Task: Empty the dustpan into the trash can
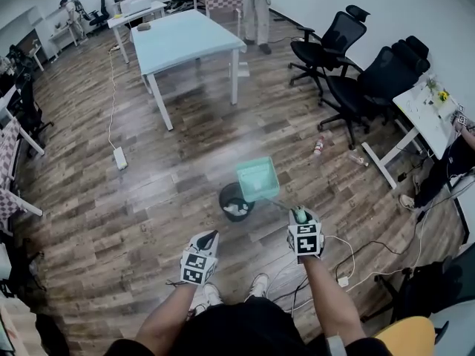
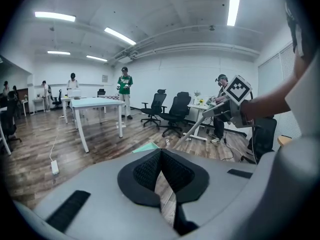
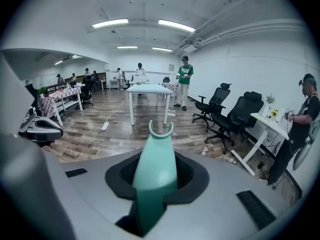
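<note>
Open-plan office. Black mesh swivel chairs (image 1: 335, 47) stand right of a pale rectangular white-legged table (image 1: 189, 39) on wood-plank flooring (image 1: 111, 221).

We see two grey moulded plastic tools, the left gripper (image 1: 210, 235) and the right gripper (image 1: 299, 215). Each one carries a white cube with black square markers (image 1: 305, 239). Their shells are smooth, with black ribbed pads (image 2: 145, 171) and flat black rectangular slots (image 2: 67, 211). The person wears dark clothes (image 1: 237, 332) and white shoes (image 1: 260, 284).
</note>
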